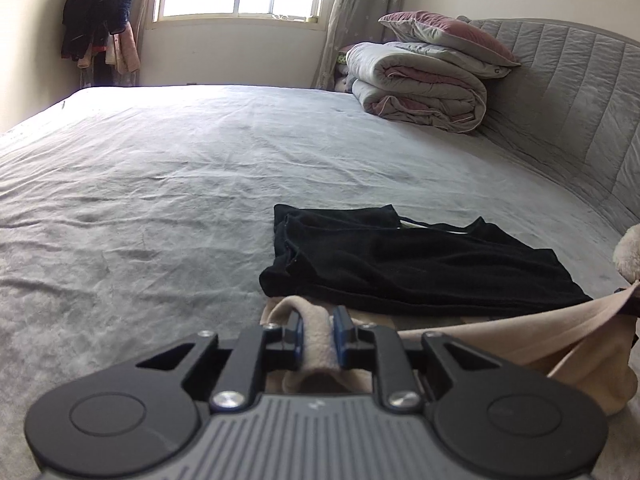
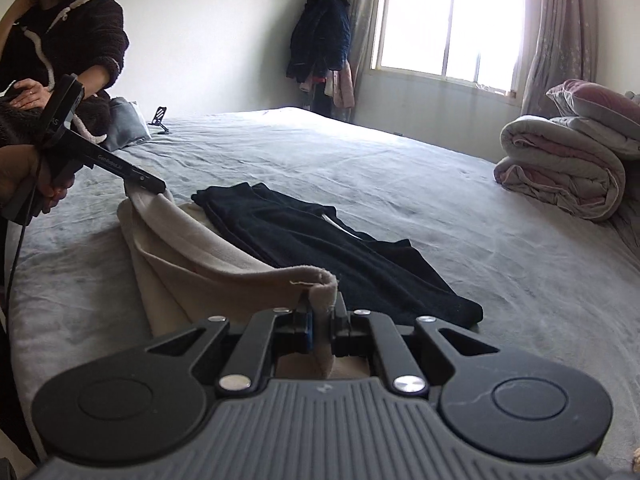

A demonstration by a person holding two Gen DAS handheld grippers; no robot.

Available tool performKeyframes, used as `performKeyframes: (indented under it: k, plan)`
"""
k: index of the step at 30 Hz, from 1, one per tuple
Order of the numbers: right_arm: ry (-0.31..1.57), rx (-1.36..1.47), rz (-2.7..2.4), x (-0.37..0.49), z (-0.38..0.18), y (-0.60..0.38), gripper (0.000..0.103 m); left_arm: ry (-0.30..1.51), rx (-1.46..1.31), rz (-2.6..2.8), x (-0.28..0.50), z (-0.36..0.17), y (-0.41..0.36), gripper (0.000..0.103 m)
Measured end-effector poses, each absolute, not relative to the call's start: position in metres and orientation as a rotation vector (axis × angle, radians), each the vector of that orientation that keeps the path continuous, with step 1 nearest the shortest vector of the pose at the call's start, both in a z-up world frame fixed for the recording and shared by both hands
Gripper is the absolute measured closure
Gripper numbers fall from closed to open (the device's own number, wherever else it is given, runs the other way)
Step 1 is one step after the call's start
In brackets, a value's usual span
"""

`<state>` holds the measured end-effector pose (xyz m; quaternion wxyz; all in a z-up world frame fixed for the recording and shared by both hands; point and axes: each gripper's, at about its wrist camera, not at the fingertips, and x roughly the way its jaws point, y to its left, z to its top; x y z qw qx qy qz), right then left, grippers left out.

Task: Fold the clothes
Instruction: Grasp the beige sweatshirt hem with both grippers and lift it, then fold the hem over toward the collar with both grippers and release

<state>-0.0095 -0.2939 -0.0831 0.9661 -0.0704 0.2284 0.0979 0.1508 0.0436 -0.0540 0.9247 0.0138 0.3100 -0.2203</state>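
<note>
The left black two-finger gripper (image 1: 319, 330) has its blue-padded jaws closed on a fold of beige fleece garment (image 1: 520, 340). The right black two-finger gripper (image 2: 322, 322) likewise pinches the same cloth's edge between its jaws, level and pointing forward.

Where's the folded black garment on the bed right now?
The folded black garment lies flat on the grey bedsheet mid-frame in both views, just beyond the beige fleece garment held by both hand-held grippers.

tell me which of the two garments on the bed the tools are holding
The beige garment: the left tool and right tool each pinch an edge of it. The black garment lies flat beyond, ungripped.
</note>
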Motion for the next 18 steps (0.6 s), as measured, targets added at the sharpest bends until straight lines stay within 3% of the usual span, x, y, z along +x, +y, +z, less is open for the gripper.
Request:
performKeyframes:
  k: [5,7,10,12,18]
  plan:
    - [0.531,-0.118,0.145,0.006,-0.098,-0.3,0.086,0.57,-0.016,-0.344,0.164,-0.047,0.05,0.068]
    - [0.542,-0.14,0.132,0.007,-0.098,-0.298,0.084,0.553,-0.021,-0.355,0.163,-0.042,0.056,0.068]
    - [0.517,-0.125,0.13,0.004,-0.092,-0.304,0.073,0.545,-0.001,-0.413,0.153,-0.037,0.063,0.06]
    - [0.499,-0.112,0.129,0.002,-0.088,-0.309,0.073,0.568,0.006,-0.461,0.148,-0.038,0.067,0.056]
    - [0.444,-0.075,0.126,-0.005,-0.074,-0.322,0.072,0.622,0.131,-0.488,0.136,-0.051,0.072,0.055]
